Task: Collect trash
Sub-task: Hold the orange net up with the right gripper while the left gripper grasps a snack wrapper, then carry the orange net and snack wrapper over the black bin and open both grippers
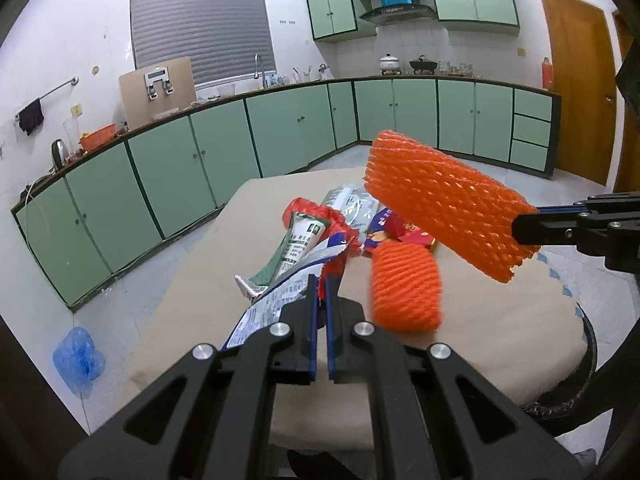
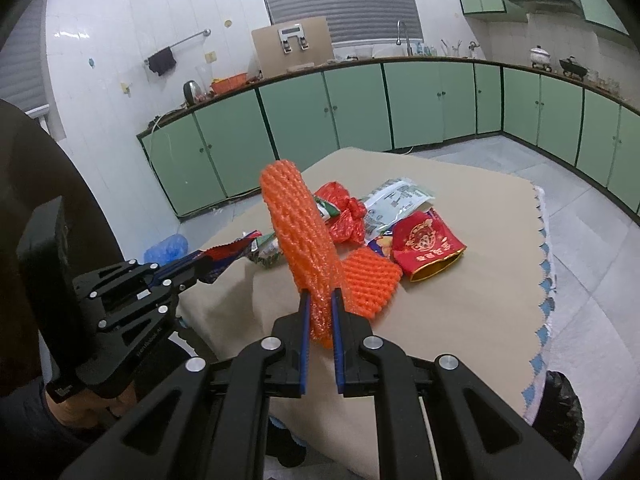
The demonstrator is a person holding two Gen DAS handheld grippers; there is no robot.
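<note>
A: What's on the surface (image 2: 480, 280)?
B: Loose wrappers. The right gripper (image 2: 320, 300) clamps an orange foam net (image 2: 300, 224), lifted; the left gripper (image 1: 320, 284) pinches a blue-white wrapper (image 1: 276, 300).
A: Step?
B: Gathering, I judge. Next both need a bin; none clearly shows.

Open beige cloth is seen on the desk (image 2: 472, 292) to the right and toward the near edge; passage there is unblocked. The middle is crowded by a red and gold foil pouch (image 2: 428, 250), a flat orange foam net sleeve (image 2: 370, 282), a crumpled red plastic bag (image 2: 344, 214) and a silvery printed wrapper (image 2: 400, 196). The left flank is occupied by the left tool (image 2: 196, 270), its jaws closed on a blue and white printed wrapper (image 1: 276, 300).
</note>
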